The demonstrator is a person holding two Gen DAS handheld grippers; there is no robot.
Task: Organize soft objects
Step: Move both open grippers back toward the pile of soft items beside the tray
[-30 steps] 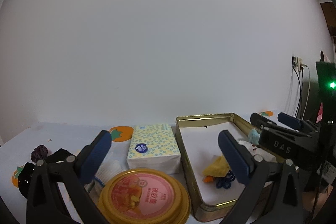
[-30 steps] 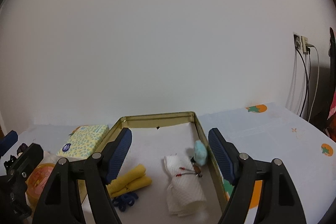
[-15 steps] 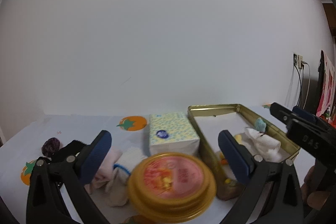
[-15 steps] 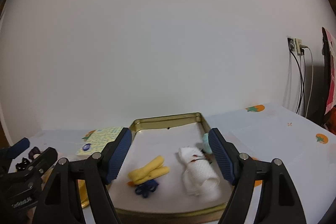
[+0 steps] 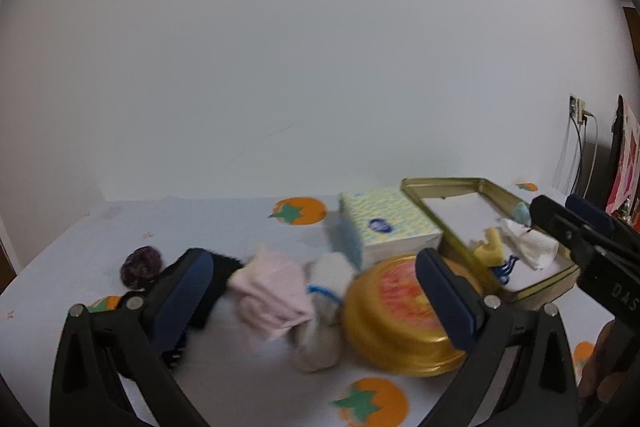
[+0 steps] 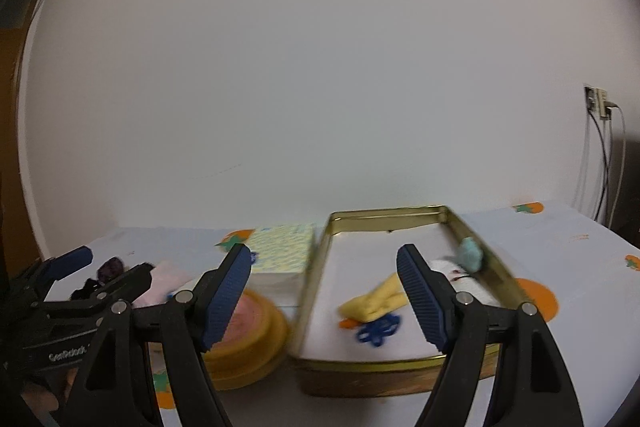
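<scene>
I had both grippers empty at this point, the left gripper (image 5: 312,291) spread wide and the right gripper (image 6: 324,291) standing wide as well, nothing between the jaws of either. From the left wrist view, the loose soft things lay on the table (image 5: 224,227) with its orange-fruit print: a folded pale pink cloth (image 5: 272,291) at about six o'clock, a rolled white sock with a blue band (image 5: 324,303) touching it on the right, a black fabric piece (image 5: 218,281) at eight o'clock, and a dark purple fuzzy ball (image 5: 142,265) beyond it. The open gold rectangular tin (image 6: 376,217) at three o'clock already held a yellow cloth (image 6: 374,301), a white rolled cloth (image 5: 528,247), a small blue hair tie (image 6: 378,333) and a pale teal puff (image 6: 470,255). I judged I was between picks, lining up on the pink cloth. The next move called for bringing the left gripper down astride it, clear of the round gold-rimmed lid (image 5: 400,311) just beside the sock.
</scene>
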